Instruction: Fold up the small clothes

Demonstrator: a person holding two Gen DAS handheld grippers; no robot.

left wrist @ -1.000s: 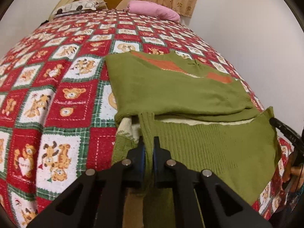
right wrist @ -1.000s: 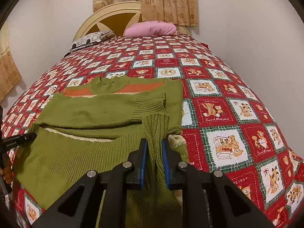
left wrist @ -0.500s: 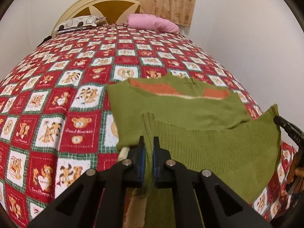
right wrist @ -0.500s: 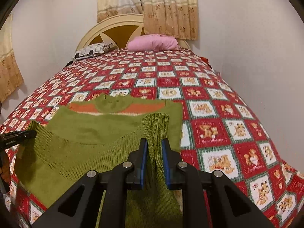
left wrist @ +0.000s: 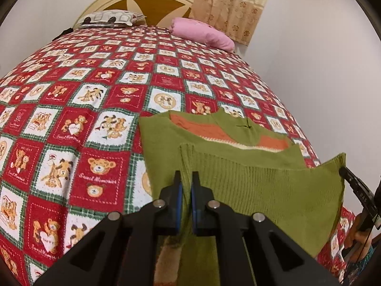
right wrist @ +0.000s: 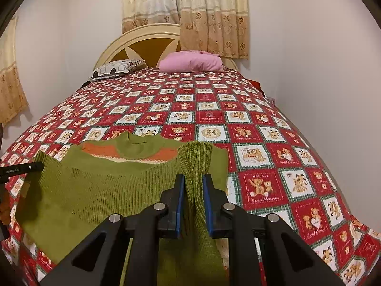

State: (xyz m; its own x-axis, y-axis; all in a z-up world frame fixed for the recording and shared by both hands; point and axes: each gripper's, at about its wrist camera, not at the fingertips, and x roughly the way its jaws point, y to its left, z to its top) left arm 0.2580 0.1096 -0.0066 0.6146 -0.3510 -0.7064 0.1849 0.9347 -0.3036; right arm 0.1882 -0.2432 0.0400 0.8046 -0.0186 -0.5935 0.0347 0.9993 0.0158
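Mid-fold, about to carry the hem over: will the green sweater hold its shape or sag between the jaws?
Probably sags: the green sweater is soft ribbed knit, bunching where the right gripper pinches it. Its hem already dips between grips, toward the left gripper. Likely not slippery.

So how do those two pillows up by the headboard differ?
The pink pillow is plain and plump, lying toward the right of the headboard. The patterned pillow is white with grey and dark shapes, flatter, lying to the left. Both rest at the head of the bed on the teddy-bear quilt.
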